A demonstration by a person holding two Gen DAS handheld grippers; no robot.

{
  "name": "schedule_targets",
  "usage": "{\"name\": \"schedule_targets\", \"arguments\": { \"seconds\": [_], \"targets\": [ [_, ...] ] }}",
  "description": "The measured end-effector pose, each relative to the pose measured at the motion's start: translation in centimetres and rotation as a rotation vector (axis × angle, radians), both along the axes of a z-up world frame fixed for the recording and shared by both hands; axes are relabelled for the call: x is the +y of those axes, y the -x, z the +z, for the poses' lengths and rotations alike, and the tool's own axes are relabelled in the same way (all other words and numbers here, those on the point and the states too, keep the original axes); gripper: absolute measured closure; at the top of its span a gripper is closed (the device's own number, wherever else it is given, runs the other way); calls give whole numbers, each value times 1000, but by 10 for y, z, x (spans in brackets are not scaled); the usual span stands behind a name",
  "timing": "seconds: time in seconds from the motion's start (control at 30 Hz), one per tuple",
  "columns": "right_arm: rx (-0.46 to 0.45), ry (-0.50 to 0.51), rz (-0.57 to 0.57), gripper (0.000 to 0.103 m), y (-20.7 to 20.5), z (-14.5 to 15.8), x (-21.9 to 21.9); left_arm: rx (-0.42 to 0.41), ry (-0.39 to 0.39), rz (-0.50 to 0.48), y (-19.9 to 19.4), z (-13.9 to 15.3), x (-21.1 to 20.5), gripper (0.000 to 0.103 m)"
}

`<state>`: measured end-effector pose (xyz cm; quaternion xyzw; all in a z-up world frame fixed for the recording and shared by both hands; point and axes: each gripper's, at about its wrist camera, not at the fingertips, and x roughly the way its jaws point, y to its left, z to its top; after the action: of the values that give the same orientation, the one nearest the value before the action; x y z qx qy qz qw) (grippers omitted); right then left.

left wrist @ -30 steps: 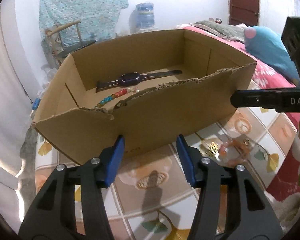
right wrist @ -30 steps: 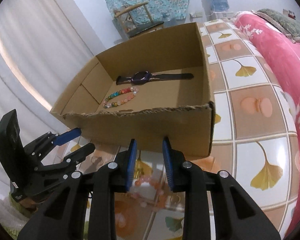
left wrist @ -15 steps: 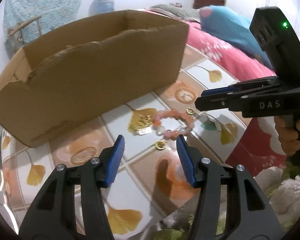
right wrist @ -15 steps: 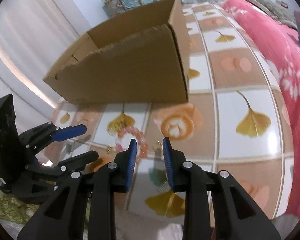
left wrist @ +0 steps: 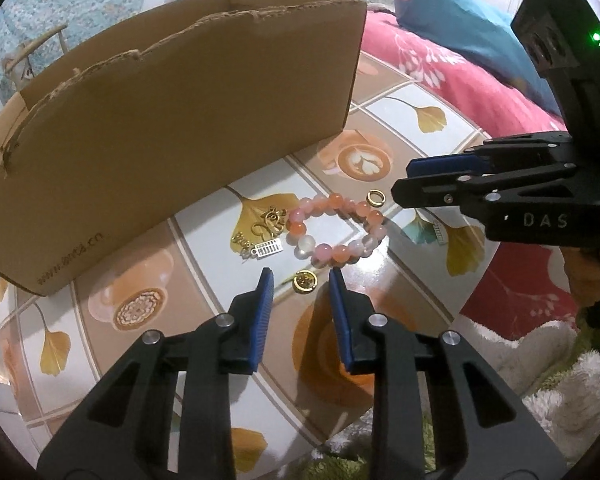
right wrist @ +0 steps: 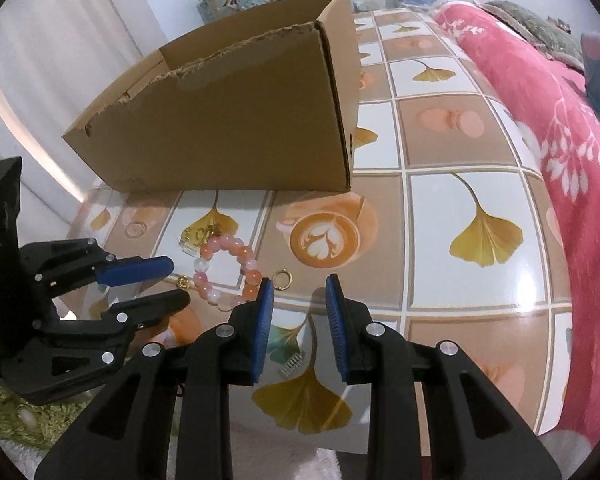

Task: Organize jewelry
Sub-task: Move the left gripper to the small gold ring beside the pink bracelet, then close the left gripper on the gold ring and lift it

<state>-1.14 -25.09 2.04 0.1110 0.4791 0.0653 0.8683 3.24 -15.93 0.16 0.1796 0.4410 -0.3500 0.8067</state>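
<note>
Closing its empty jaws, the left gripper [left wrist: 300, 276] hovers over a gold ring [left wrist: 305, 281] beside the bead bracelet [left wrist: 334, 228] on the worktop [left wrist: 204, 240]; right gripper [right wrist: 298, 288] slightly apart, empty; next, pinch squarely and carry to the box [left wrist: 172, 120].

Pink-orange bead bracelet [left wrist: 336, 230] flat on tiled tabletop, closed loop, just in front of cardboard box [left wrist: 172, 120]. Gold charm [left wrist: 266, 224] touching its left side; gold rings [left wrist: 305, 281] [left wrist: 376, 197] just beside it, loose.
</note>
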Motion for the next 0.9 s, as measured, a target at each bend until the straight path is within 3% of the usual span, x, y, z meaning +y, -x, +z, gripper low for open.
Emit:
{"name": "schedule_targets", "arguments": {
  "seconds": [0.9],
  "targets": [
    [2, -18, 4, 76, -8, -5, -2, -25, -59, -38, 2, 2, -10, 92]
  ]
}}
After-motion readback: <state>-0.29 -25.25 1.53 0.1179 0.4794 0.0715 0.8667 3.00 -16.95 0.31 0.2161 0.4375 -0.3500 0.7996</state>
